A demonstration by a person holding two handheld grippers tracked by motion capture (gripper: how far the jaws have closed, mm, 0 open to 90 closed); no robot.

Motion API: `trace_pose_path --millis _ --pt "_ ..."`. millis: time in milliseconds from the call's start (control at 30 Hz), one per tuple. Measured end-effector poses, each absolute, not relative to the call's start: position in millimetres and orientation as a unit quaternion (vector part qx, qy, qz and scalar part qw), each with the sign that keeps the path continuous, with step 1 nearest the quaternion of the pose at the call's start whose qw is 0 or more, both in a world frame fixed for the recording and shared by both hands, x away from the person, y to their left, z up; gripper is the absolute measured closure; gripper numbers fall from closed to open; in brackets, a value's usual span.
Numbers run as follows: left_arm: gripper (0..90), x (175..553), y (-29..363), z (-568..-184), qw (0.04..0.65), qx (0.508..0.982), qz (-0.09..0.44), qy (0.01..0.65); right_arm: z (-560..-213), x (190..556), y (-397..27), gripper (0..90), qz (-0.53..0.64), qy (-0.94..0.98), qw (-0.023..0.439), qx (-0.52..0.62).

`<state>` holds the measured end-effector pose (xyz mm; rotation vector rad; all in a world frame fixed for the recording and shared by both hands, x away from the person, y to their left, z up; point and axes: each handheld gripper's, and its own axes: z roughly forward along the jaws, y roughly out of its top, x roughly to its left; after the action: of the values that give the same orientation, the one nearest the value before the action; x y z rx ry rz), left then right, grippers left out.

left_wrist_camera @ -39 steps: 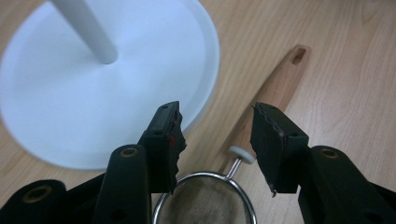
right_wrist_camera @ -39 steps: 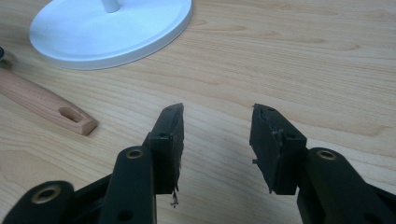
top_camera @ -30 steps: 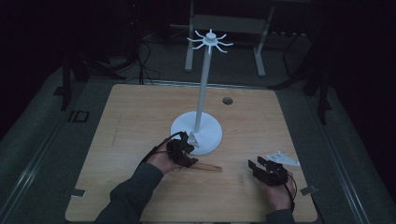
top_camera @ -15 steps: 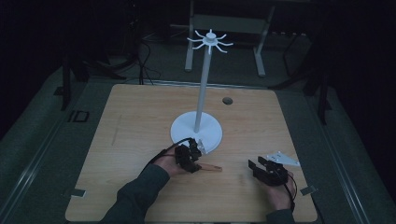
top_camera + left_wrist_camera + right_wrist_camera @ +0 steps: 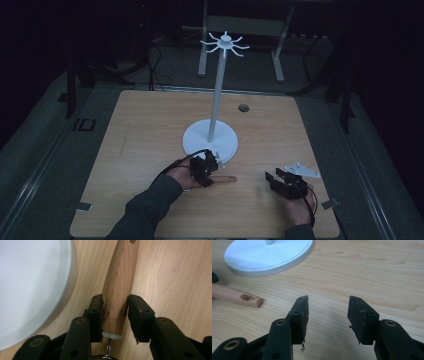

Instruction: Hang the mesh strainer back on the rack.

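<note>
The wooden handle (image 5: 120,287) lies flat on the table (image 5: 150,130), just beside the round white base (image 5: 210,141) of the tall stand (image 5: 218,95). It belongs to some tool with a thin metal neck, and we cannot tell what is on the other end.

Our left gripper (image 5: 115,315) has come down over the handle since a second ago, and its jaws have just been closing with the handle between them. One pad (image 5: 98,312) now touches the wood and the other pad (image 5: 133,312) sits right against it too. So we think we now have a grip on it, and lifting looks like the next step. The stand has little arms at its top (image 5: 225,44), so maybe the tool is meant to hang there.

Our right gripper (image 5: 328,312) has stayed in its place, off to the right on the table. Its jaws stand wide apart with nothing between them.

The left gripper view shows us the pads on the wood from very near, which looks like a dark lump from the high view. The right gripper view shows the far end of the handle (image 5: 235,297) with a hanging hole (image 5: 247,297) in it. The high view shows us the whole stand.
</note>
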<state>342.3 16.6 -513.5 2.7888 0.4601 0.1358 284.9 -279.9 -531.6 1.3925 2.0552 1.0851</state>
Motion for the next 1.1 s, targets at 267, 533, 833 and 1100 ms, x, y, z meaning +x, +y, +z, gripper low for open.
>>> trace_pose_path --millis 267,533,833,1100 --pt "62.5 342.2 19.3 -513.9 0.129 0.979 0.05 0.151 -532.1 285.1 -280.3 50.9 0.391 0.741 0.213 0.502" --pt "65.4 342.0 18.4 -518.5 0.105 0.982 0.043 0.149 -533.2 285.3 -278.6 50.8 0.39 0.743 0.212 0.501" --pt "66.6 344.8 15.5 -518.9 0.091 0.984 0.032 0.151 -533.2 285.2 -278.5 50.7 0.39 0.743 0.212 0.501" --pt "66.6 345.5 11.5 -519.8 0.07 0.986 0.023 0.149 -533.5 285.3 -279.0 50.7 0.39 0.743 0.211 0.501"
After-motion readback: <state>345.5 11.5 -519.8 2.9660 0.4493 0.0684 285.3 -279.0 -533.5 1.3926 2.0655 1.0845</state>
